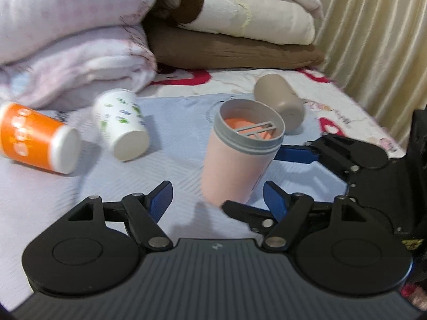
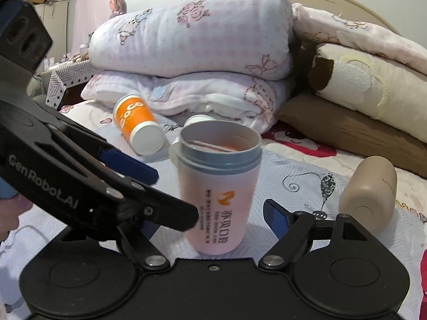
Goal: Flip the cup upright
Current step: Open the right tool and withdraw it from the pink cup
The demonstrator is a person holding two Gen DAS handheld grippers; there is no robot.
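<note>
A pink cup with a grey rim [image 1: 237, 154] stands mouth up on the bed, slightly tilted; it also shows in the right wrist view [image 2: 218, 186]. My left gripper [image 1: 217, 198] is open, its blue pads either side of the cup's base without touching. My right gripper [image 2: 213, 213] is open around the cup's lower part; in the left wrist view the right gripper [image 1: 272, 184] reaches in from the right with fingers on both sides of the cup. The left gripper's fingers [image 2: 128, 170] cross the right wrist view at left.
An orange cup [image 1: 34, 144], a white patterned cup [image 1: 122, 128] and a beige cup [image 1: 280, 101] lie on their sides on the bedsheet. Folded blankets [image 2: 192, 53] and pillows [image 2: 360, 98] stack behind. A curtain [image 1: 379, 40] hangs at right.
</note>
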